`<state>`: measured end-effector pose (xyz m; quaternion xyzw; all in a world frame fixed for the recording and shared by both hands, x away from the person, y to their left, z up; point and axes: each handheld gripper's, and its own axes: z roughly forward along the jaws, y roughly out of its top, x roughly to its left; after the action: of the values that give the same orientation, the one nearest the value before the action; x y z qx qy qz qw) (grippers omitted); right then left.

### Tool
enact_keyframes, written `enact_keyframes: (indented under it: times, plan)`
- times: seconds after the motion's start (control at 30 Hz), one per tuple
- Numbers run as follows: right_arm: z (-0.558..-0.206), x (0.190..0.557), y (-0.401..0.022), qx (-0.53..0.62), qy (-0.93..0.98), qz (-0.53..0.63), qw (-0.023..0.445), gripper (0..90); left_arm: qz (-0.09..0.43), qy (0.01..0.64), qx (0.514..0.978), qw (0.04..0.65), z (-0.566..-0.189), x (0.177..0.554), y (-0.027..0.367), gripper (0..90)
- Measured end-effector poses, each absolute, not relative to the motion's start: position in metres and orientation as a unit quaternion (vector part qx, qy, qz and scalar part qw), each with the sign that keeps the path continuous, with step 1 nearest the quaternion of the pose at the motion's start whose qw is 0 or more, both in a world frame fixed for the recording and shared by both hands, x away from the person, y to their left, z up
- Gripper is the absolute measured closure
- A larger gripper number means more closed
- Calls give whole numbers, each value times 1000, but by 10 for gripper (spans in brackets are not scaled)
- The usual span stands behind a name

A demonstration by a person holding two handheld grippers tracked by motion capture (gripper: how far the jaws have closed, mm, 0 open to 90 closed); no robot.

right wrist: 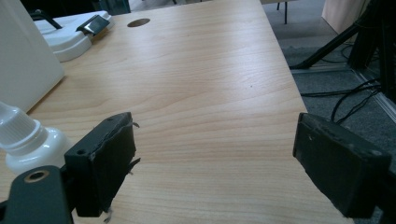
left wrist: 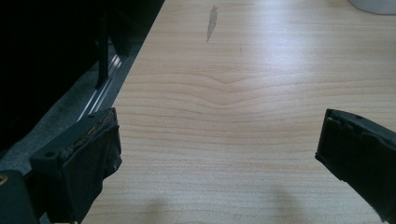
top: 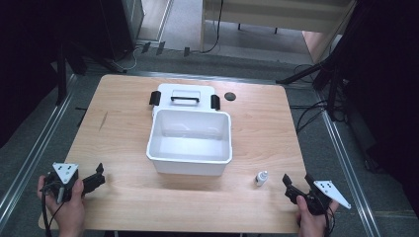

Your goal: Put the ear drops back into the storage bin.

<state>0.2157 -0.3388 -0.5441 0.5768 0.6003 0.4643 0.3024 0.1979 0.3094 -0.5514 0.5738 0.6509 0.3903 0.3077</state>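
Nearest the person's edge of the desk (top: 123,148), the right tongs (top: 298,184) are resting low with their jaws spread wide and nothing between them, and the left tongs (top: 97,177) are waiting at the opposite corner, likewise spread and pinching nothing but air over bare wood. Just beside the right tongs a small white bottle (top: 261,177) is standing upright, apart from the jaws; in the right gripper view it is sitting just outside the left jaw, its ribbed cap (right wrist: 14,123) rising above a rounded body.

Judging by its look, the bottle is a light, stiff plastic dropper with a smooth, slightly slippery shoulder, so it is likely to tip or skid if nudged from one side. The sounder hold is probably across the rounded body low down, or on the ribbed cap where the pads can bite, with both jaws arriving together.

Farther in, the open white box (top: 190,160) is sitting mid-desk, empty as far as can be seen, a likely place for the bottle. Behind it, touching its far wall, the lid (top: 185,93) with its black handle and clasps is lying flat, and beyond that a dark round hole (top: 230,96) is showing in the desktop.
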Motion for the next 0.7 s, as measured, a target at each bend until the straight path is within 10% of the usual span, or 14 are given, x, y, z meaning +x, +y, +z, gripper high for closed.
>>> enact_keyframes:
  times: [0.7]
  plan:
    - [-535, 235, -331, 557, 710, 381, 203, 146, 394, 648, 571, 314, -551, 199, 309, 2]
